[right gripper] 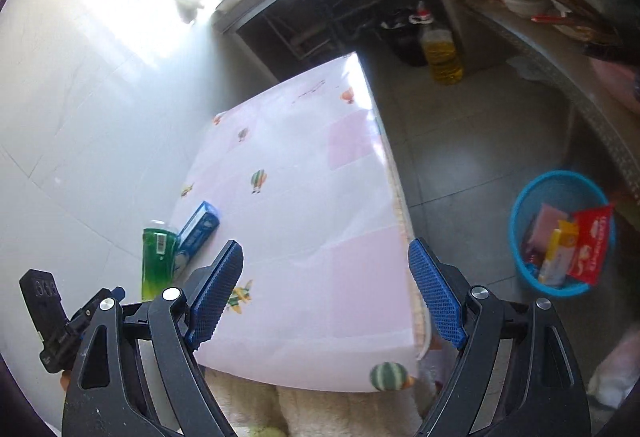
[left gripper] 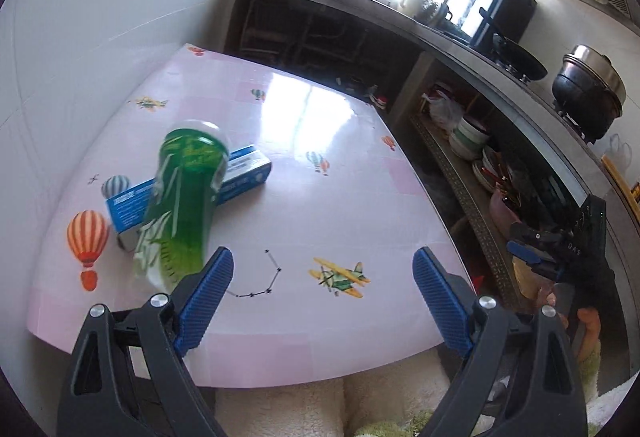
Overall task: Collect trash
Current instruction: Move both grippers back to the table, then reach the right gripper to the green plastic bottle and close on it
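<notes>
Left wrist view: my left gripper (left gripper: 323, 279) has its jaws apart, empty. A green plastic bottle (left gripper: 182, 197) lies across a blue cardboard box (left gripper: 244, 173) at left on the pink patterned table (left gripper: 320, 205). My right gripper (right gripper: 326, 277) is spread wide and empty too; a blue mesh bin (right gripper: 520, 269) of wrappers sits at lower right.

A: Table covering (left gripper: 304, 197)?
B: Pale pink and white checks, printed with striped hot-air balloons and yellow-green biplanes.
A: Bottle (left gripper: 182, 201)?
B: Translucent green, white leaf markings on the label.
A: Box (left gripper: 244, 167)?
B: Blue and white, white lettering.
A: Basket (right gripper: 520, 261)?
B: Bright blue mesh; red, yellow and pink wrappers inside.
A: Gripper pads (left gripper: 206, 297)?
B: Blue, ribbed, on black frames.
</notes>
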Demonstrator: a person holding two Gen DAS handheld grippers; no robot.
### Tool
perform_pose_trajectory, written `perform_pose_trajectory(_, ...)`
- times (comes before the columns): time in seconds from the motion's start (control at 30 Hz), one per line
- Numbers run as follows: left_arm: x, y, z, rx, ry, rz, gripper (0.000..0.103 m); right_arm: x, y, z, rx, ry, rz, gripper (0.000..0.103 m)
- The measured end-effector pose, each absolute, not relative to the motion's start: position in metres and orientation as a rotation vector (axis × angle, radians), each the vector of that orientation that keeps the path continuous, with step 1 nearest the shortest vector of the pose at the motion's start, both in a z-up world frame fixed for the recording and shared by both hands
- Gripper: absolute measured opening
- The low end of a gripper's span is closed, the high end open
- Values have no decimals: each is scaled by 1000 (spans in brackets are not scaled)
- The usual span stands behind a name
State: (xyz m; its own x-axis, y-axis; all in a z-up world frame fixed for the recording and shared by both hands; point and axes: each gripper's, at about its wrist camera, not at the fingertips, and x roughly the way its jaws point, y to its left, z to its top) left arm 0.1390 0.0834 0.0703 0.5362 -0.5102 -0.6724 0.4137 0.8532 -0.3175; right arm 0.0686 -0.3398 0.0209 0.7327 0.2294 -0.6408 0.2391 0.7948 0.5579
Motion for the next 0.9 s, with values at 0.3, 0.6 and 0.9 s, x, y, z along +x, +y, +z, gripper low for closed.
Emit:
perform_pose_trajectory(0.3,134,138,56,-154,854,-423,89,150,-245,15,727,928,372,82)
perform_pose_trajectory(0.6,136,198,30,-177,934,-232,89,225,-118,-18,737,1158,621,82)
perform_pose_trajectory(0.9,140,214,30,-223,906,-211,89,256,-54,-55,726,1297,643,69)
